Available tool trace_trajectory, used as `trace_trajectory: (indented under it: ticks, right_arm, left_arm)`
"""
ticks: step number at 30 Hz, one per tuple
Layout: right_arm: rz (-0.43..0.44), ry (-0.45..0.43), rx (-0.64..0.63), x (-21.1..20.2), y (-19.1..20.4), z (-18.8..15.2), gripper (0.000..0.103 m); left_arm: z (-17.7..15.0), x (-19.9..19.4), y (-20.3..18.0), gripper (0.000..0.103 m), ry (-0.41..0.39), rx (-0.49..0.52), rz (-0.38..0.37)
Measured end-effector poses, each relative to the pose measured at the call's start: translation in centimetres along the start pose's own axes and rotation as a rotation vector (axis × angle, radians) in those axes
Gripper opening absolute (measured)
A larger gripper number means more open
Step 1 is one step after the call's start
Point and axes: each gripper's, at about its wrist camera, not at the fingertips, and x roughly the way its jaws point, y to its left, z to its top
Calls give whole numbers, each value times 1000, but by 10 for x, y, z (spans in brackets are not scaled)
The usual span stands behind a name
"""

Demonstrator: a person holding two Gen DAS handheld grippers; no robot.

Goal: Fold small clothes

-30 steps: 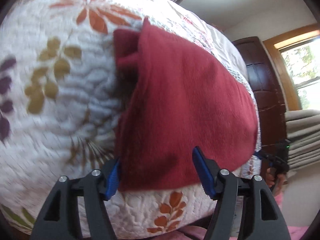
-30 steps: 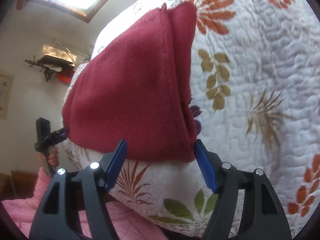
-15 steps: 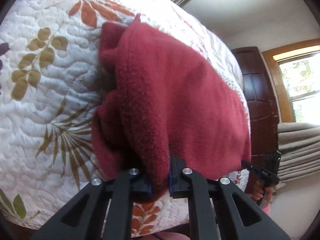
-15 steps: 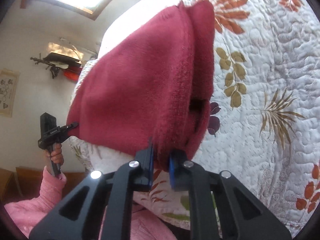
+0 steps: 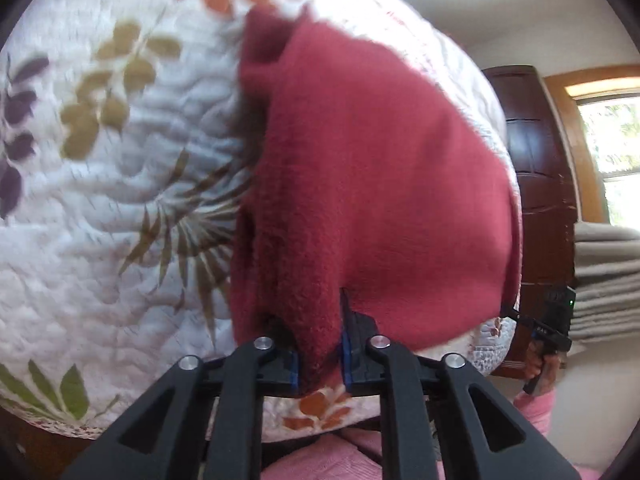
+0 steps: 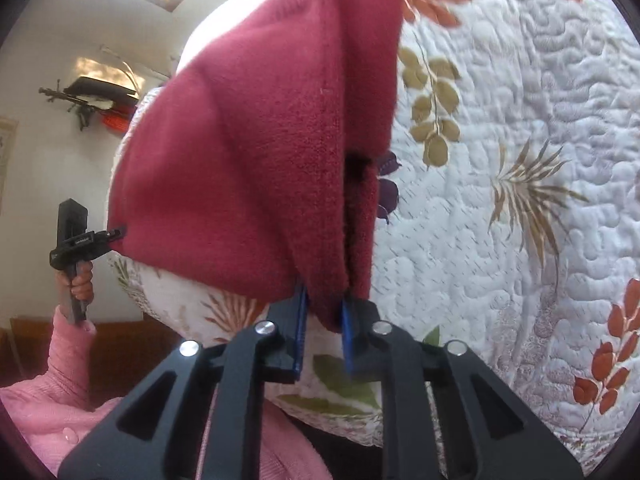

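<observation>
The red garment [image 5: 380,184] lies on the quilted bed [image 5: 120,184], its near edge pinched at both corners: the left gripper [image 5: 320,354] is clamped on one, the right gripper [image 6: 323,328] on the other. For a clean fold, lift both corners level, keep the edge between them taut, and carry it over to meet the far edge squarely. The left view is blurred, but the grip there seems to bunch several layers, so check none slips.

A home bedroom: quilted floral bedspread [image 6: 520,120], wooden door [image 5: 536,184], window [image 5: 616,152].
</observation>
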Motion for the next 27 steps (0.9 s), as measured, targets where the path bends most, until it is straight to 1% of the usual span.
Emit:
trace_trajectory:
  ticks: [2, 3, 4, 6, 7, 8, 10, 11, 13, 15, 16, 17, 18, 20, 21, 22, 23, 24, 25, 26, 27]
  right_arm:
    - [-7, -36, -16, -13, 5, 2, 25]
    - [-23, -69, -41, -24, 10, 4, 34]
    - [-36, -103, -64, -37, 16, 6, 41]
    - [-38, -167, -103, -61, 23, 20, 42]
    - [-32, -192, -123, -71, 29, 30, 42]
    - [-29, -210, -138, -74, 29, 40, 42]
    - [-50, -239, -171, -81, 40, 67, 44]
    - [-63, -244, -188, -80, 44, 84, 44]
    - [-86, -242, -211, -69, 49, 115, 47]
    - [-162, -227, -225, -56, 48, 145, 51]
    - [-198, -214, -224, -47, 49, 157, 54]
    - [-223, -192, -207, -35, 47, 167, 55]
    - [-226, -171, -183, -26, 42, 177, 55]
    - [-192, -134, -145, -9, 32, 186, 55]
    - [-180, -119, -126, -3, 27, 190, 54]
    - [-170, -104, -110, 3, 22, 193, 44]
    - [-154, -96, -103, 5, 22, 194, 40]
    - [-140, -102, -101, 6, 21, 195, 33]
    - [-133, -109, -107, 4, 22, 196, 17]
    - [-116, -113, -112, 1, 23, 196, 8]
    - [-98, -123, -109, -4, 24, 196, 6]
  left_arm:
    - [2, -2, 7, 21, -4, -49, -56]
    - [2, -9, 6, 21, -17, -45, -68]
    - [3, -19, 2, 22, -41, -19, -73]
    - [7, -40, -7, 31, -86, 25, -84]
    - [13, -51, -11, 38, -115, 38, -97]
    - [21, -61, -15, 42, -146, 50, -104]
    - [43, -74, -25, 44, -202, 69, -102]
    - [53, -76, -28, 45, -221, 76, -94]
    - [79, -72, -36, 45, -228, 99, -68]
    - [106, -57, -43, 45, -208, 117, -2]
    - [118, -45, -47, 45, -185, 126, 21]
    - [123, -39, -47, 45, -161, 129, 31]
    - [132, -30, -50, 45, -145, 130, 44]
    - [141, -23, -46, 45, -125, 139, 98]
    - [145, -17, -45, 44, -120, 137, 112]
    - [142, -14, -42, 43, -116, 133, 116]
    - [146, -10, -43, 36, -110, 131, 115]
    - [150, -6, -45, 30, -106, 134, 119]
    - [154, 0, -49, 17, -98, 142, 129]
    - [157, 4, -52, 11, -89, 148, 139]
    - [159, 4, -55, 8, -90, 154, 138]
